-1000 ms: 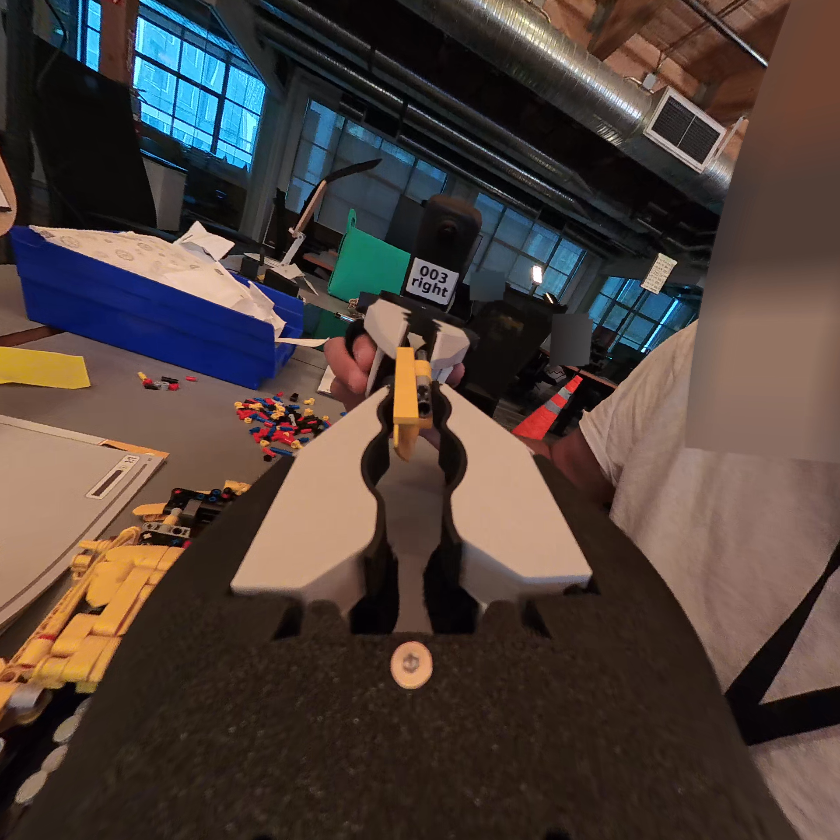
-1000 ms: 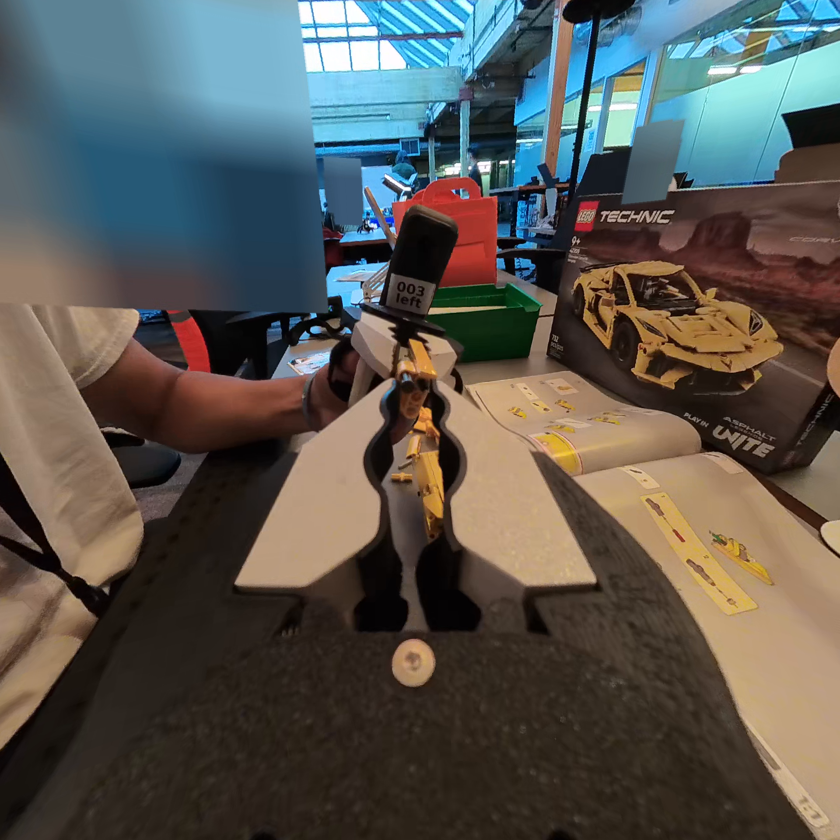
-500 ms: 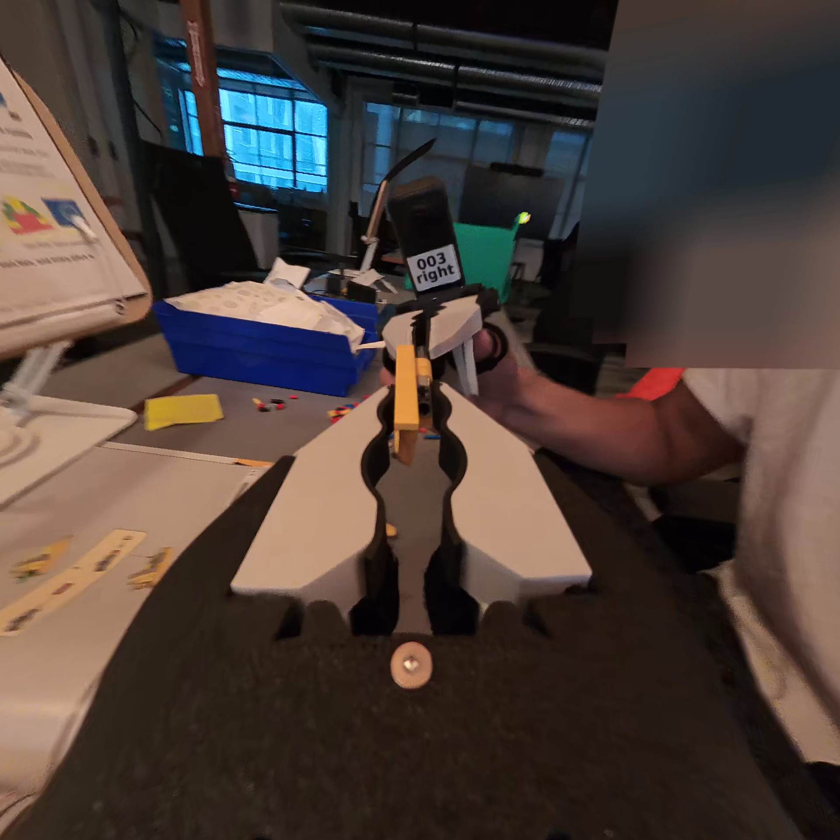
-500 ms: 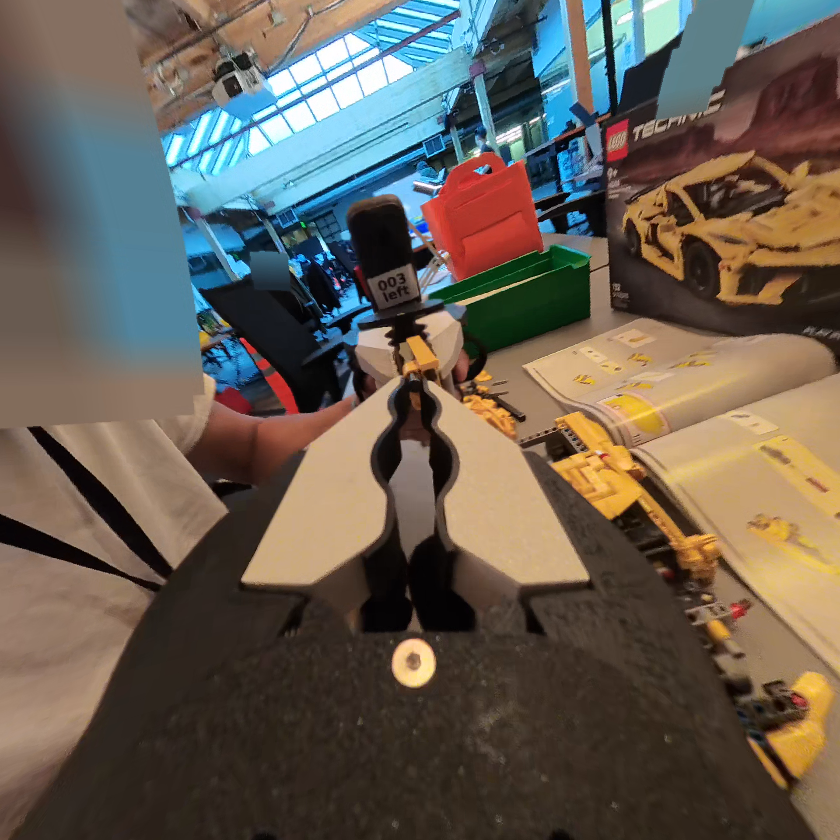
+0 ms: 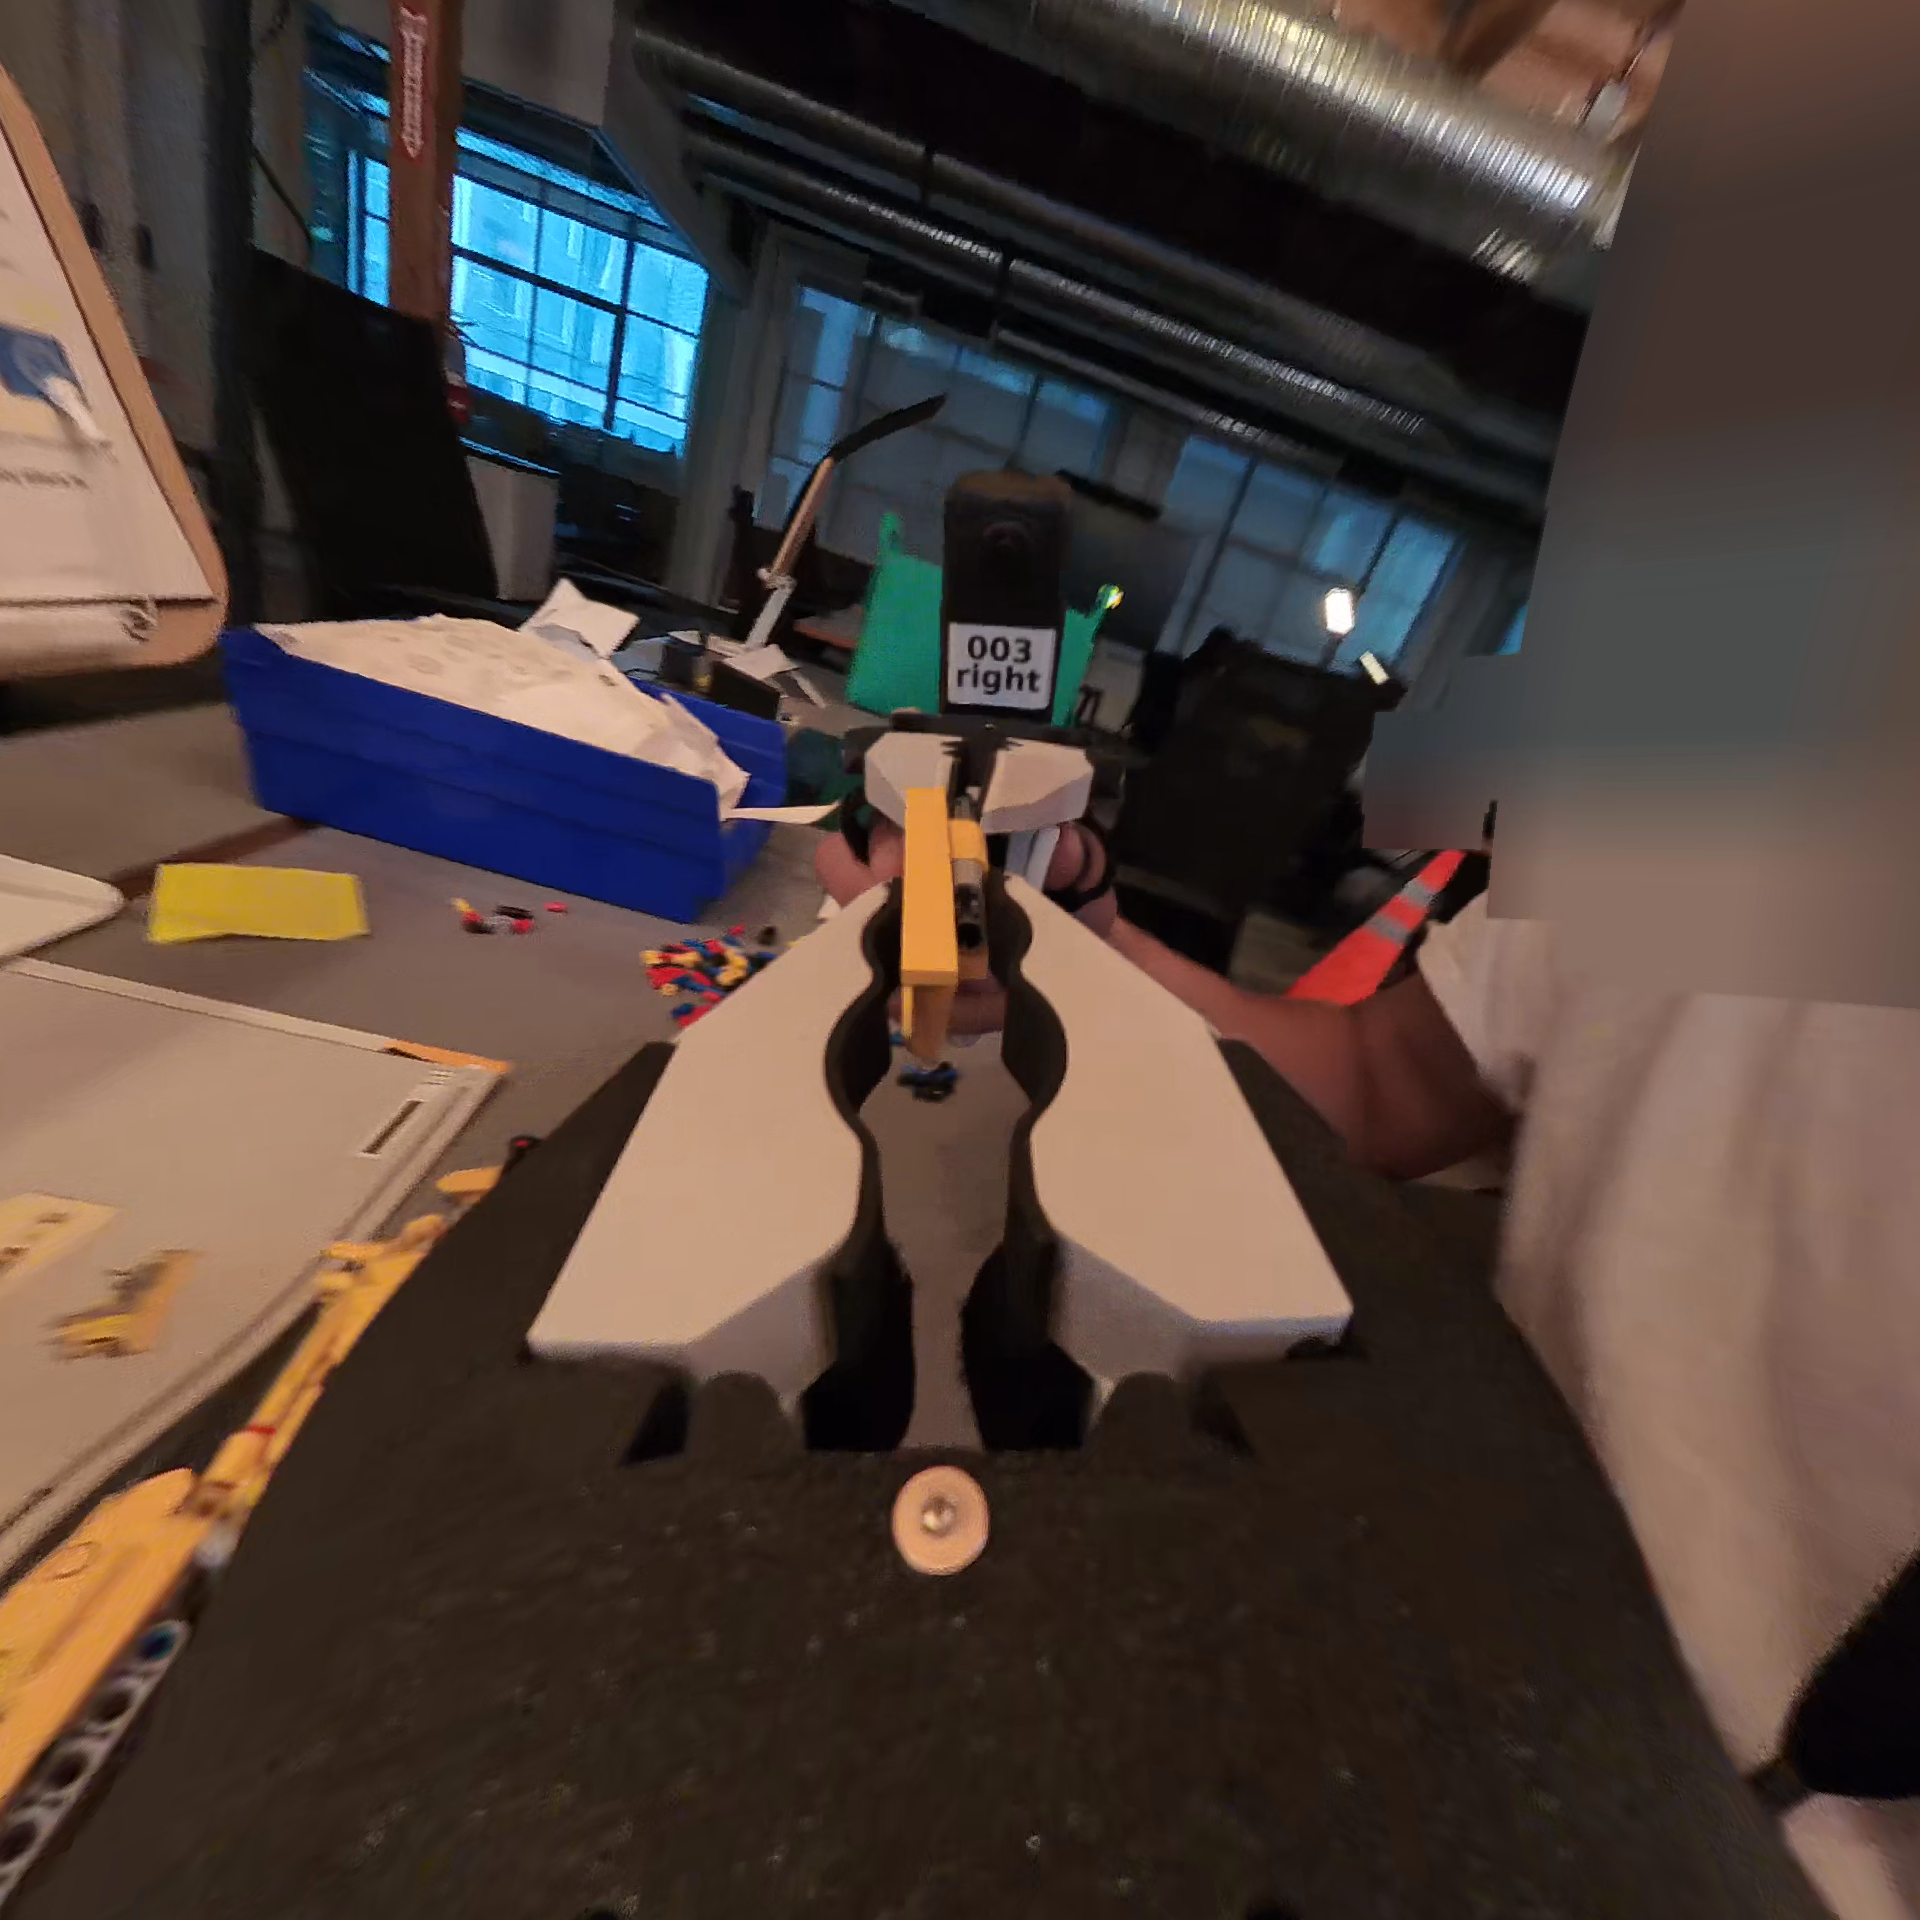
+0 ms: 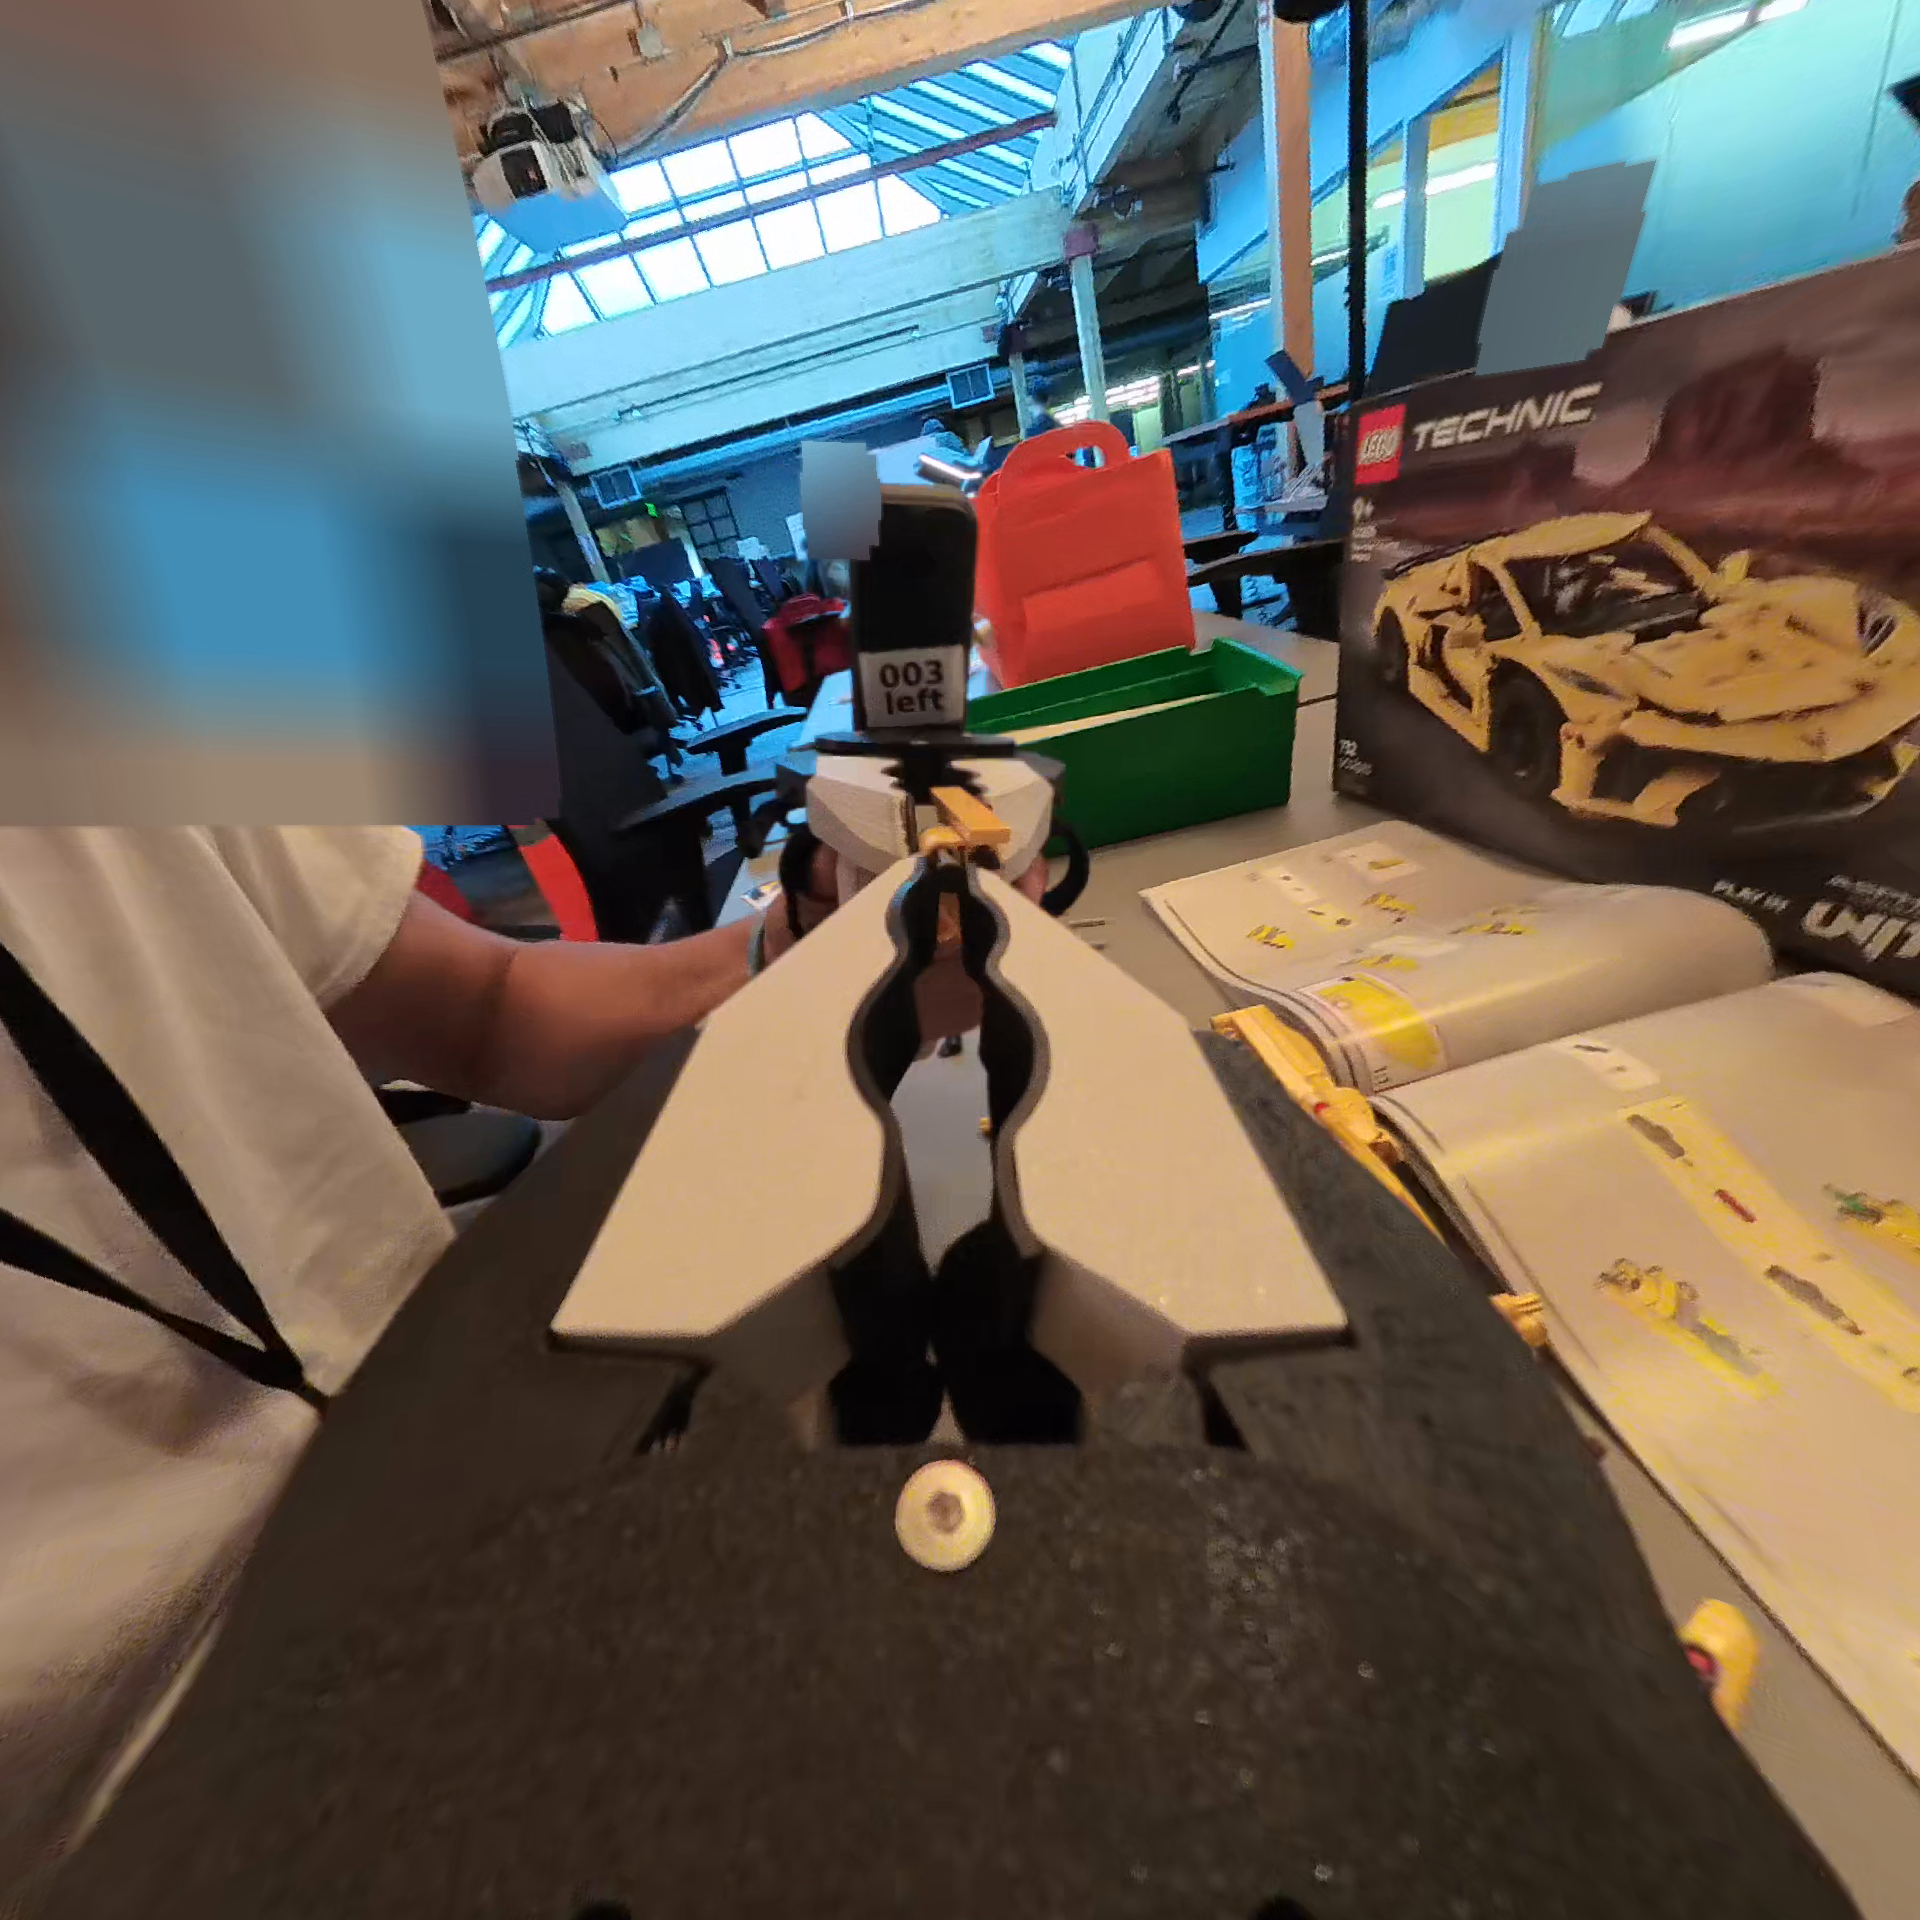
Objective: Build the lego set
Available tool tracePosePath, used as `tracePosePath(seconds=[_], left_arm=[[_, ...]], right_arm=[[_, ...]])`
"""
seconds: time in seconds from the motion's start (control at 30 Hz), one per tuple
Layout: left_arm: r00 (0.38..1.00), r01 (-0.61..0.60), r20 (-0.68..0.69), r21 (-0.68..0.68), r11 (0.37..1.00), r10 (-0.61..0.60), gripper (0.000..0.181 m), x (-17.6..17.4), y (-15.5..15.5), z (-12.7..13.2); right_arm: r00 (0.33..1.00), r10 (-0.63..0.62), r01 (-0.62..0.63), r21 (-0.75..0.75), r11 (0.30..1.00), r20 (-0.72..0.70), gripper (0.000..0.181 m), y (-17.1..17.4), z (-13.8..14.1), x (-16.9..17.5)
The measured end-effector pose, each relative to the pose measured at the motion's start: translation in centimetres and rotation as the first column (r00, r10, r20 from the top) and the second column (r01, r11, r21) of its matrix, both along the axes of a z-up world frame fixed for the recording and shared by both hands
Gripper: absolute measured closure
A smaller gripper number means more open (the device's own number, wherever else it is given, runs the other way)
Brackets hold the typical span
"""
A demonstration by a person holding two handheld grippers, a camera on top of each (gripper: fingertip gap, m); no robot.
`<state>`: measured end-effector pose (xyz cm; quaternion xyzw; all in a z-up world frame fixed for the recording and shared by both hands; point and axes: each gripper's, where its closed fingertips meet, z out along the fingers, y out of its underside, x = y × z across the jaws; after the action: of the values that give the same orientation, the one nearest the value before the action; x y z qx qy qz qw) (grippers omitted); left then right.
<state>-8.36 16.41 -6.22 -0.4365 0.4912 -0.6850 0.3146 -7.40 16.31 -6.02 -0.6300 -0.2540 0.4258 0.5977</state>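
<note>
My left gripper (image 5: pixel 940 920) is shut on a narrow yellow lego piece (image 5: pixel 927 904), held upright in the air. A small grey and black pin (image 5: pixel 971 883) sits against the piece's right side. My right gripper (image 6: pixel 943 883) faces the left one tip to tip, and its jaws are closed on the same small yellow assembly (image 6: pixel 951 914). The right gripper also shows in the left wrist view (image 5: pixel 961 805), and the left gripper in the right wrist view (image 6: pixel 935 805). The partly built yellow car model (image 5: pixel 104 1538) lies on the table below; it also shows in the right wrist view (image 6: pixel 1309 1081).
An open instruction booklet (image 6: pixel 1621 1153) and the set's box (image 6: pixel 1642 644) are on one side, with a green bin (image 6: pixel 1143 738) and an orange bag (image 6: pixel 1081 571) behind. A blue bin (image 5: pixel 468 779), a yellow sheet (image 5: pixel 255 902) and several loose small pieces (image 5: pixel 707 961) are on the other. Less than 4 cm separates the two grippers' tips. From either gripper's tips it is about 20 cm to the partly built yellow car model (image 5: pixel 104 1538).
Both grippers stayed tip to tip on the yellow piece while turning together. The left view rose and swung; the right view levelled towards the box and booklet.
</note>
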Motion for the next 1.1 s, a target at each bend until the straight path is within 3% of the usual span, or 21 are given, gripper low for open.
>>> tracePosePath(seconds=[0.2,0.3,0.4,0.57,0.7,0.93,1.1], left_arm=[[1.000,0.004,-0.029,-0.078,0.997,-0.006,0.167,0.2,0.7,-0.4],[0.995,-0.092,-0.027,0.102,0.990,0.096,0.166,0.4,0.8,-0.9],[0.988,-0.141,-0.019,0.263,0.955,0.151,0.166,0.4,0.6,-1.2],[0.987,-0.143,-0.026,0.299,0.943,0.158,0.166,0.5,0.3,-1.3],[0.984,-0.154,-0.032,0.316,0.936,0.172,0.166,0.7,0.6,-1.5],[0.945,-0.285,-0.012,0.456,0.843,0.326,0.166,1.1,2.1,-2.2],[0.896,-0.362,0.018,0.609,0.706,0.444,0.166,1.5,3.0,-2.9]], right_arm=[[0.996,-0.065,0.066,-0.015,0.998,0.053,0.179,0.7,-0.6,0.1],[0.999,-0.046,0.046,-0.100,0.994,0.000,0.179,1.0,-1.0,0.3],[0.993,0.037,-0.060,-0.207,0.976,-0.112,0.179,0.8,-1.2,-0.4],[0.992,0.060,-0.082,-0.201,0.976,-0.112,0.179,0.6,-1.1,-0.2],[0.999,0.022,-0.029,-0.151,0.988,-0.046,0.178,0.9,-1.4,0.0],[0.984,-0.144,0.149,-0.044,0.988,0.108,0.161,2.1,-1.9,0.3],[0.973,-0.210,0.221,-0.139,0.965,0.093,0.158,3.2,-2.7,0.4]])
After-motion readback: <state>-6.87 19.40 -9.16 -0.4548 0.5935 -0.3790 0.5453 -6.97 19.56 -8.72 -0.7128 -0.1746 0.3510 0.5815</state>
